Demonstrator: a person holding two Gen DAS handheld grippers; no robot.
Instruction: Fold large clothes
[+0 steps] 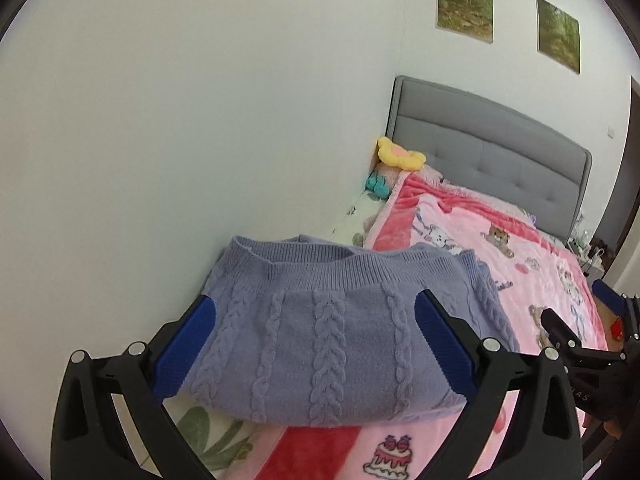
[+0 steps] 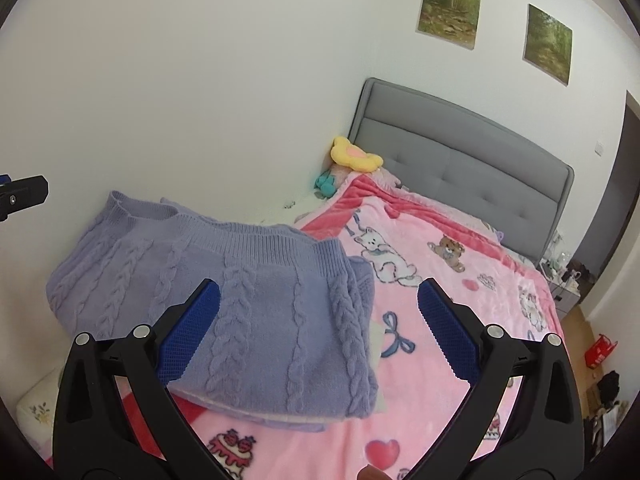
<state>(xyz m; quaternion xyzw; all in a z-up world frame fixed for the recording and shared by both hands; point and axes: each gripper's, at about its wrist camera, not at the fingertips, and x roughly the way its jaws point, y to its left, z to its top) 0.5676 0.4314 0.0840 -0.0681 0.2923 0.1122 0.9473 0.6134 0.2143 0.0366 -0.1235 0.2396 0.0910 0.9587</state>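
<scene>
Pink blanket is carrying the folded lilac sweater squarely (fold apparently finished), so left tool and right tool are hovering apart, gripping nothing.

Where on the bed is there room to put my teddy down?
The big free patch is the pink blanket, between the purple sweater and the bed's far edge, up to the gray headboard. Another strip lies in front of the sweater, by the cake print. It is crowded in the wall corner, where the yellow plush sits.
</scene>
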